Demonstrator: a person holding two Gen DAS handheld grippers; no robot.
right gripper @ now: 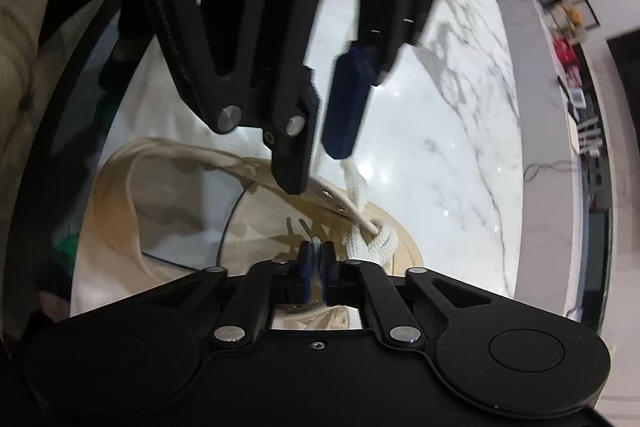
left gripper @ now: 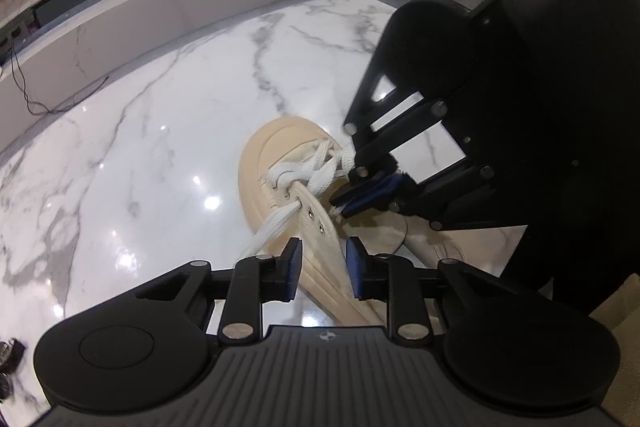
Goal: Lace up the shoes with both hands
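The shoe lies on the marble surface, toe pointing away from me, its cream eyelet flap standing up between my two tools. The white lace is crossed only through the eyelets nearest the toe; the upper eyelets look empty, so I judge the lacing is far from finished.

My right hand-held gripper is clenched on the tip of one lace end, which shows as a thin white strip pinched between its blue pads. My left hand-held gripper stands part-open astride the eyelet flap; I can't see its pads pressing on the flap or on the other lace end, which runs from an eyelet down past its left finger.

The risks as I see them:
- The right-hand pinch is shallow, so a tug could pull the tip free.
- With the flap not clamped, pushing the tip at an eyelet could just fold the flap over or slide the shoe across the glossy stone.
- The two tools sit very close together, so a careless turn could knock them.
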